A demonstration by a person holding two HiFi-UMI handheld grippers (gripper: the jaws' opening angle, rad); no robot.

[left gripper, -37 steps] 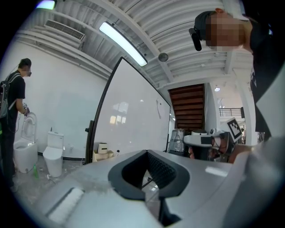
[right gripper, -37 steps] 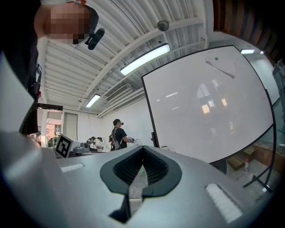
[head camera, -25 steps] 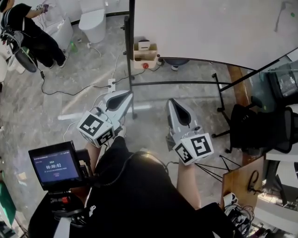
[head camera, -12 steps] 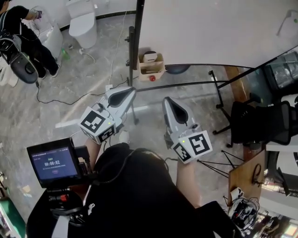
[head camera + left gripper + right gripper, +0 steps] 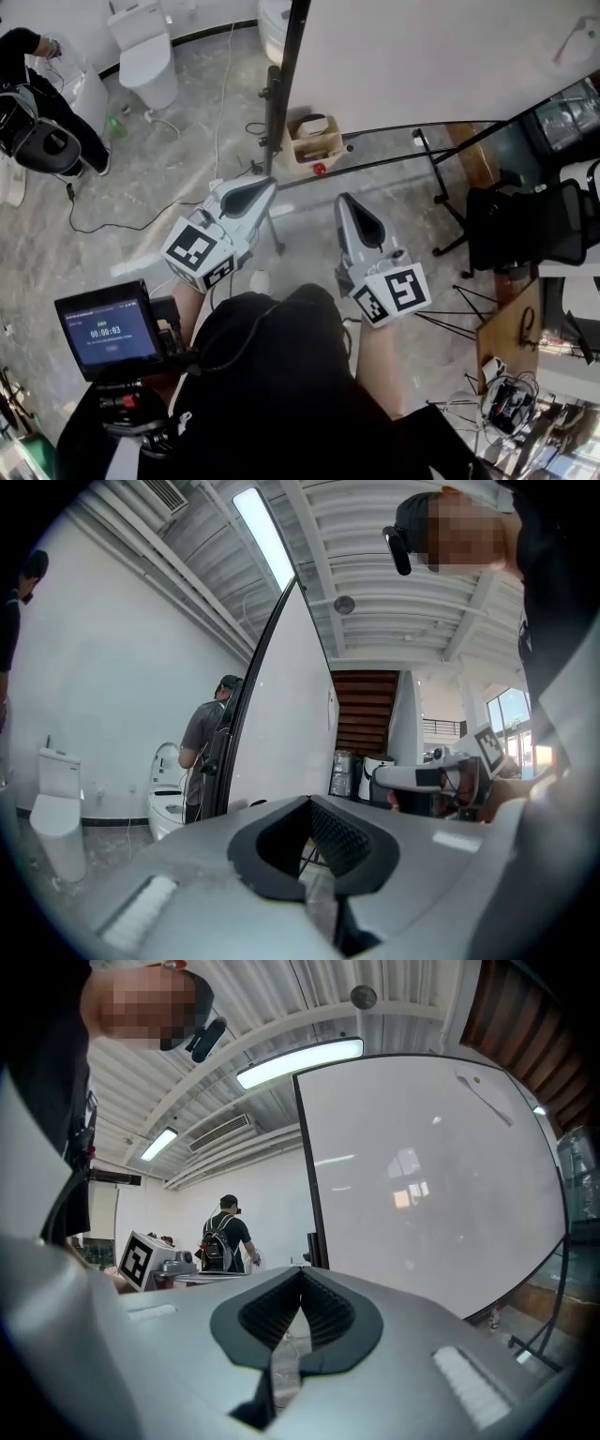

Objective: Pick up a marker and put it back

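Before the whiteboard (image 5: 422,56), left hand-held gripper (image 5: 268,184), right hand-held gripper (image 5: 345,199), both closed

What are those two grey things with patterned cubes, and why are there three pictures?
This is no robot: a person holds a tool in each hand, the left gripper and the right gripper; the cubes belong to them. One picture comes from a camera on the person's head, looking down. The other two come from cameras riding on each gripper, looking along its jaws. Both pairs of jaws are closed, with nothing between them. Ahead stands a whiteboard, with a cardboard box on the floor by its stand. No marker is held.
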